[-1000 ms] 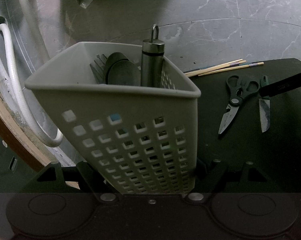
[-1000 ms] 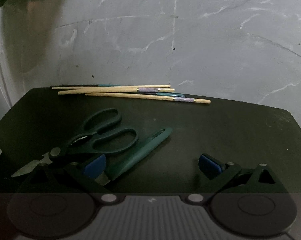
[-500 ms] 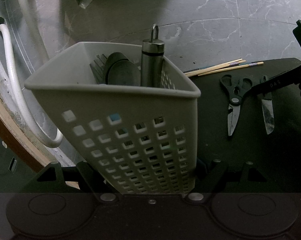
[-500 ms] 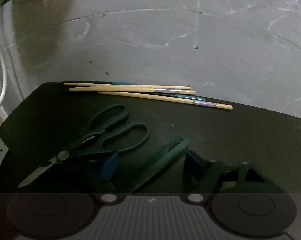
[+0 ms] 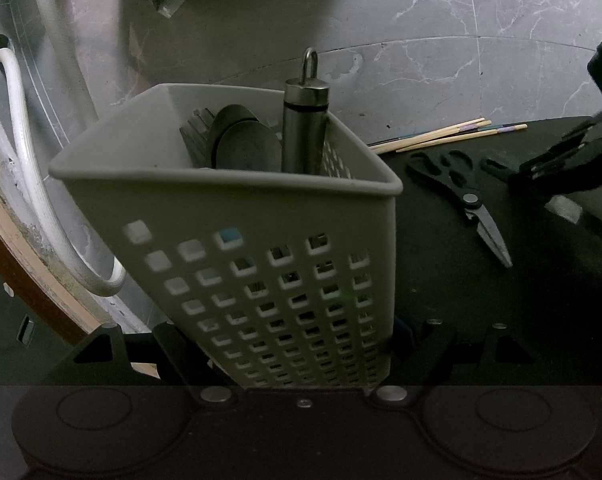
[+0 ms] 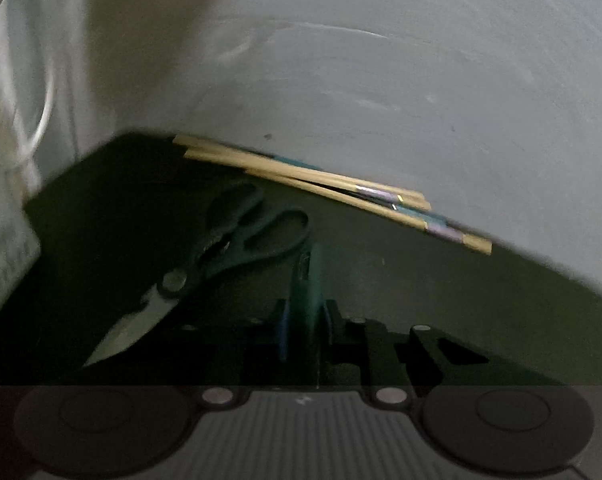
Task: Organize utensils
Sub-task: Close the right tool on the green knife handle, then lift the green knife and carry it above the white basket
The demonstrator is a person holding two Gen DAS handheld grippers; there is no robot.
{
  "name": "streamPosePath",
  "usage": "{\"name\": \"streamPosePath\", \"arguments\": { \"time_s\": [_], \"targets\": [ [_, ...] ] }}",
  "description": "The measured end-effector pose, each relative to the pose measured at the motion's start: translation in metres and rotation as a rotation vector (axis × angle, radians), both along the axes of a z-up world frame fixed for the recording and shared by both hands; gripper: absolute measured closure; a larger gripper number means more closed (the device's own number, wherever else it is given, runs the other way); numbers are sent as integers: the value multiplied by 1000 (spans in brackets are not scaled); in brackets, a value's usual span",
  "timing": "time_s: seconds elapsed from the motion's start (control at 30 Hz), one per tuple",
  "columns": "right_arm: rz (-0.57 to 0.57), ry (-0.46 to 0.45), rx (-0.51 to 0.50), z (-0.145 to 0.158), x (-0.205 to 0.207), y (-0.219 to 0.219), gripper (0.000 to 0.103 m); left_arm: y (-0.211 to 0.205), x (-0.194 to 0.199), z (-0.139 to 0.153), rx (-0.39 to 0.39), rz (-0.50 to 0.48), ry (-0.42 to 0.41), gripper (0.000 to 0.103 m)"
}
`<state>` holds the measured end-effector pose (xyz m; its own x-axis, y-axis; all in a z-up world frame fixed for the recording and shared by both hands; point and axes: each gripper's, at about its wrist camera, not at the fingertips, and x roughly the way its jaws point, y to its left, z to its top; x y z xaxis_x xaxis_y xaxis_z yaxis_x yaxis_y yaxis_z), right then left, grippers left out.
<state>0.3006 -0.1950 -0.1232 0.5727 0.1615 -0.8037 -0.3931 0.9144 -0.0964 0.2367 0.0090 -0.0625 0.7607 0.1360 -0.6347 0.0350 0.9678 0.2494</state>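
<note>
- Scissors (image 5: 459, 188) lie flat on the black mat (image 5: 461, 300), blades shut, and serve as the landmark for the rest.
- Chopsticks (image 5: 449, 135) lie bundled beyond the scissors' handle loops, along the mat's far edge, partly over the grey marble tabletop (image 5: 421, 60).
- Knife (image 6: 305, 280), with a dark green handle, sits just right of the scissors; its handle runs between the right gripper's (image 6: 304, 320) blue pads.
- Right gripper's jaws are closing on that knife handle, with the pads already against both its sides in the right wrist view; this view is motion-blurred.
- Perforated grey caddy (image 5: 261, 264) stands well left of the scissors, tilted, clamped between the left gripper's (image 5: 297, 340) jaws at its lower end.
- Inside the caddy, left of the scissors, stand a steel cylinder with a ring top (image 5: 304, 120), spoon bowls (image 5: 245, 144) and a fork's tines (image 5: 197, 128).
- White hose (image 5: 29, 160) curves far left of the scissors, past the caddy.
</note>
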Motion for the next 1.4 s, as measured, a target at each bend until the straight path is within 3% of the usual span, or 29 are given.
{"name": "streamPosePath", "arguments": {
  "time_s": [0.3, 0.47, 0.53, 0.67, 0.9, 1.13, 1.27, 1.4],
  "targets": [
    [332, -136, -429, -10, -38, 52, 86, -1, -1, 1, -2, -3, -2, 20],
    [436, -191, -557, -16, -61, 69, 88, 0, -2, 1, -2, -3, -2, 20],
    [421, -169, -505, -10, -62, 66, 88, 0, -2, 1, -3, -3, -2, 20],
    [322, -29, -279, 6, -37, 47, 90, 1, -1, 1, -3, -4, -2, 20],
    [245, 92, -92, 15, -14, 25, 89, 0, -1, 1, -5, -2, -2, 20],
    [10, 261, 285, 13, 25, -27, 92, 1, -3, 1, -12, -3, -3, 20],
    [-128, 275, 473, 5, 28, -56, 92, 2, -3, 1, -19, -5, -4, 21],
    [-221, 199, 629, 10, 15, -78, 92, 3, -4, 1, -20, -10, -6, 21]
  ]
}}
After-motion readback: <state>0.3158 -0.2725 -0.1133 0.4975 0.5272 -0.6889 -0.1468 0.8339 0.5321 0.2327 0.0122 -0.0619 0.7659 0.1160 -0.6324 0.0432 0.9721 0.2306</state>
